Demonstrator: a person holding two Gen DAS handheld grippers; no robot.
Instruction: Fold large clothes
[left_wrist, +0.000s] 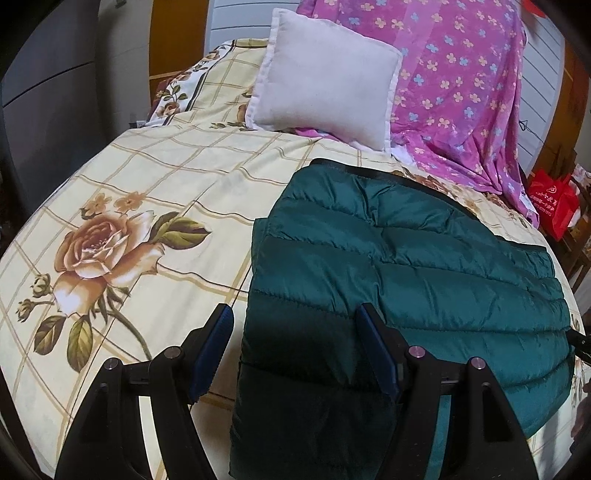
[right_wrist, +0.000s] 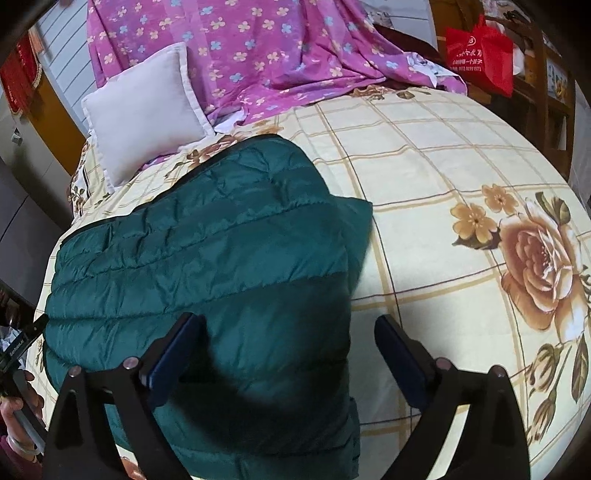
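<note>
A dark green quilted jacket (left_wrist: 406, 266) lies folded flat on the bed, with a black trim along its far edge. Seen from the left wrist, my left gripper (left_wrist: 294, 314) hangs open just above the jacket's near left edge; one finger is over the sheet, the other over the jacket. From the right wrist, the same jacket (right_wrist: 207, 258) fills the left half of the picture. My right gripper (right_wrist: 288, 322) stands wide open over its near right edge, left finger above the fabric, right finger above the bedsheet. Neither gripper's pads press on the cloth.
The bed carries a cream checked sheet with roses (left_wrist: 147, 184). A white pillow (left_wrist: 325, 92) and a purple flowered cover (left_wrist: 461, 92) lie at the head end. A red bag (left_wrist: 550, 206) hangs beyond the bed. A hand (right_wrist: 18, 406) shows at the lower left.
</note>
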